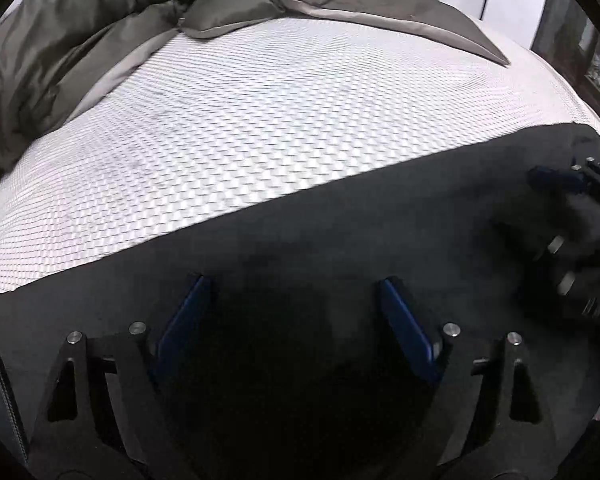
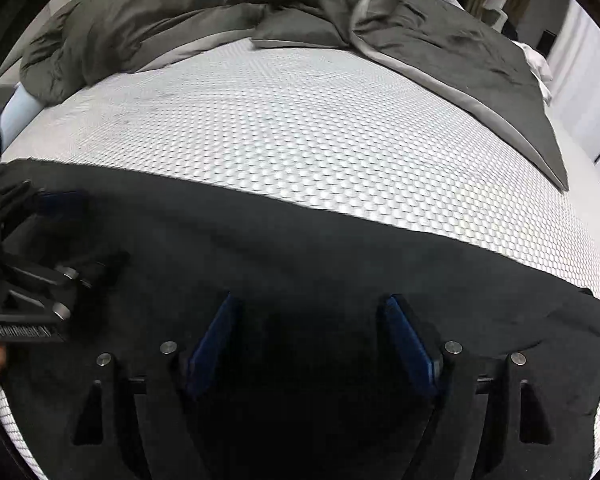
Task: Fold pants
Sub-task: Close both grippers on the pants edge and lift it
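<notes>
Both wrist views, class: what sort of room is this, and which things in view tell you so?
Most likely a bedroom. Dark pants lie spread on a bare white textured mattress, and a rumpled grey-green duvet is pushed to its far side.

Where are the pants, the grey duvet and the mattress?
pants [image 1: 340, 220], left wrist view, flat middle of the dark cloth.
grey duvet [image 2: 160, 28], right wrist view, bunched top.
mattress [image 2: 300, 128], right wrist view, bare textured surface.

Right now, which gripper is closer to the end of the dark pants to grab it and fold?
Probably the right gripper. It hangs open over the pants, whose rounded end lies just right of it on the mattress. The left gripper, also open, sits over mid-cloth.
</notes>
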### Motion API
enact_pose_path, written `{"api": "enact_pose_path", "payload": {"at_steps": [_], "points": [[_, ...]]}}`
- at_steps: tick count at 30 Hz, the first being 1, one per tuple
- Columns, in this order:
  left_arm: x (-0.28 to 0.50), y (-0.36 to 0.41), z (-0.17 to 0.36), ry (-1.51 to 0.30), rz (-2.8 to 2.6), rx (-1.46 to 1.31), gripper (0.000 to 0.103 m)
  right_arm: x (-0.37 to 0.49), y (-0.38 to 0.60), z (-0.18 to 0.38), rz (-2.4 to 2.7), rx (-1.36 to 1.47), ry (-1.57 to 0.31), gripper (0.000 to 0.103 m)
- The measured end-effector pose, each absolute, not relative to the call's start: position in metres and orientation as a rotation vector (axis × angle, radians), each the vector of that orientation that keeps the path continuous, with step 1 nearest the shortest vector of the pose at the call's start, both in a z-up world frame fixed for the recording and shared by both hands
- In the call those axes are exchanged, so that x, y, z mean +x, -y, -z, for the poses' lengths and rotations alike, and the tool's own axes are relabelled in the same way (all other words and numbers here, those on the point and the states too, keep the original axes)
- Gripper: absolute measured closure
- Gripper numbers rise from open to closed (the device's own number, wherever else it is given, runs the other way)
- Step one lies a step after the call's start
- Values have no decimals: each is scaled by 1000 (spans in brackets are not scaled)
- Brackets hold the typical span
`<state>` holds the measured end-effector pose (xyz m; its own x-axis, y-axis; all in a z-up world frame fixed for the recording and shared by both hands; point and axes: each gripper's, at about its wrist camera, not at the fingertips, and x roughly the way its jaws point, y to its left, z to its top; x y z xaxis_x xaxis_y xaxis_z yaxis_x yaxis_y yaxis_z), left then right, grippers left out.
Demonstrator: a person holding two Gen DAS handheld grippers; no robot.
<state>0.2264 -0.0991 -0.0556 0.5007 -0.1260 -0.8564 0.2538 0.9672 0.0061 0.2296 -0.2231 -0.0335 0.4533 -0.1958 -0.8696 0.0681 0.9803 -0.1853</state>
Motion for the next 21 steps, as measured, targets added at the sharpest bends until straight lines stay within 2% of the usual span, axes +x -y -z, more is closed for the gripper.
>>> {"api": "enact_pose_path", "payload": {"at_steps": [5, 9, 16, 18, 21], "points": [[228, 64, 56, -1019, 141, 128, 17, 221, 299, 24, 557, -174, -1071, 25], [224, 39, 56, -1023, 62, 115, 17, 204, 344, 16, 673, -143, -1058, 25], [219, 18, 50, -995, -67, 195, 17, 181, 334, 5, 626, -212, -1043, 25], [213, 22, 43, -990, -66, 207, 20, 174, 326, -11, 582, -142, -1030, 25], [198, 36, 28, -967, 59, 141, 20, 154, 313, -40, 507, -32, -932, 12]]}}
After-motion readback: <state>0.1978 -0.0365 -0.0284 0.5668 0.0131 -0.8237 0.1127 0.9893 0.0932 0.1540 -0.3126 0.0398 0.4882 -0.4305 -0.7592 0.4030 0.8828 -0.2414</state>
